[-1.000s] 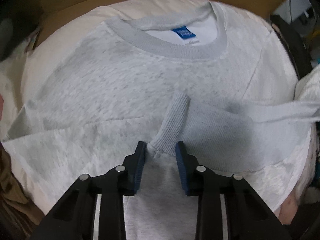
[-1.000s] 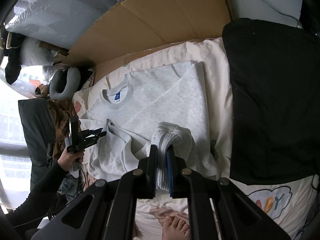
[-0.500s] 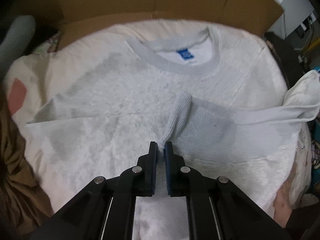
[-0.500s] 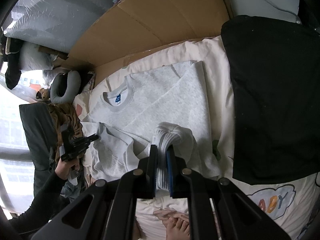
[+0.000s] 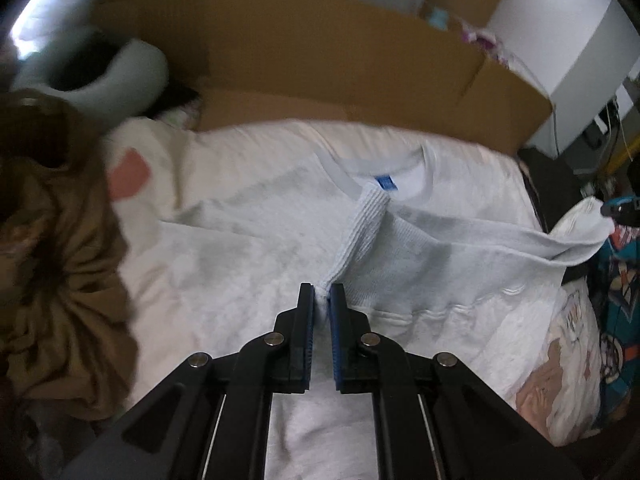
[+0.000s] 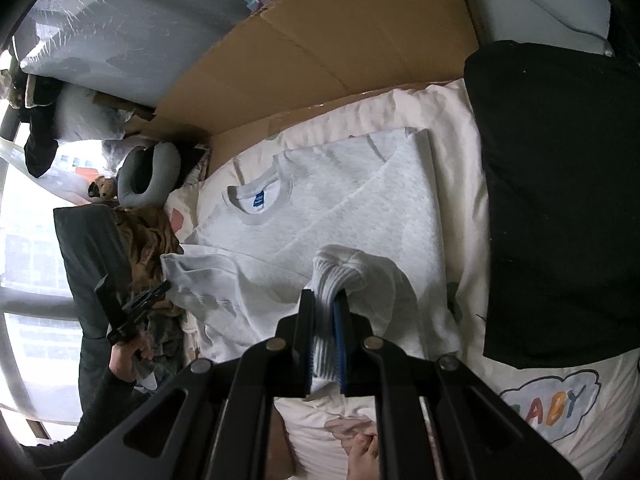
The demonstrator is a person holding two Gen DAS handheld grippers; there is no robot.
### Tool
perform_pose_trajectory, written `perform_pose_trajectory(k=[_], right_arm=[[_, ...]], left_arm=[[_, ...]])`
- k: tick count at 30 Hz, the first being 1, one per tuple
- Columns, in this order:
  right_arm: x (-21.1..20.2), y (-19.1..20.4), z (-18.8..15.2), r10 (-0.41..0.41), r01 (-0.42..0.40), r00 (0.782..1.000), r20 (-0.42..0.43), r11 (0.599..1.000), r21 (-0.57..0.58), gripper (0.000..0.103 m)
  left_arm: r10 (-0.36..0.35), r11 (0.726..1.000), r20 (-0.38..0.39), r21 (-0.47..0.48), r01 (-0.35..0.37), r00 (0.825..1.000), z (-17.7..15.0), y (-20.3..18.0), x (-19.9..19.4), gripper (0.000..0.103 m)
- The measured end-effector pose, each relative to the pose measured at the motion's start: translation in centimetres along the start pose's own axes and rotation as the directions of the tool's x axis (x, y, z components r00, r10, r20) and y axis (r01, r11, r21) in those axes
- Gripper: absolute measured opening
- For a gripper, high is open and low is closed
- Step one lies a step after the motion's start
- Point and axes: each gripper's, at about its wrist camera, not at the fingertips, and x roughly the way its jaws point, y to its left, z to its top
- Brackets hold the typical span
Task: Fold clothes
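Note:
A light grey sweatshirt point(image 6: 372, 204) with a blue neck label point(image 6: 259, 202) lies face up on a cream bed sheet point(image 6: 456, 128). My left gripper point(image 5: 322, 300) is shut on one end of the ribbed bottom hem point(image 5: 366, 220), holding it above the shirt's body. In the right wrist view this left gripper point(image 6: 158, 292) sits at the shirt's left edge, held by a hand point(image 6: 128, 356). My right gripper point(image 6: 323, 302) is shut on the bunched ribbed hem point(image 6: 336, 276) at the other end. The hem stretches between the two, up to the right gripper point(image 5: 622, 210).
A black cloth point(image 6: 560, 200) covers the bed to the right of the shirt. Cardboard point(image 6: 320, 48) stands along the far edge. A brown garment point(image 5: 60, 260) and a grey neck pillow point(image 6: 148, 176) lie at the left. A bare foot point(image 6: 360, 444) shows below.
The left gripper closed on the hem, then rose and drew back, lifting the hem over the shirt towards the collar. The right gripper stayed put, still gripping.

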Motion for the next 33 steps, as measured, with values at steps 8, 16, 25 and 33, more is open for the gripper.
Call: perform_pose_trajectory(k=[8,16,25,33], right_arm=[[0.6,1.6,1.1,0.033,-0.033,0.999,-0.008,0.999,-0.001,0.008],[-0.1,4.6,3.1,0.039,-0.037,0.996,0.074,0.999,-0.024,0.007],[-1.8,6.0,4.6,0.020,-0.021,0.981,0.191,1.000,0.006,0.007],[-0.8,5.3,5.5,0.004,-0.016,0.976,0.216,0.999,0.052,0.007]], left_arm=[[0.050,0.995,0.115,-0.087,-0.040,0.992,-0.5,2.8,-3.4,0.007],[0.060,0.993,0.195,-0.115,-0.038,0.979,0.7,3.6,-4.9,0.007],[0.066,0.991,0.260,-0.126,-0.034,0.963,2.5,4.1,-6.0,0.007],[0.067,0.987,0.264,-0.156,-0.026,0.962,2.5,4.9,-5.0,0.007]])
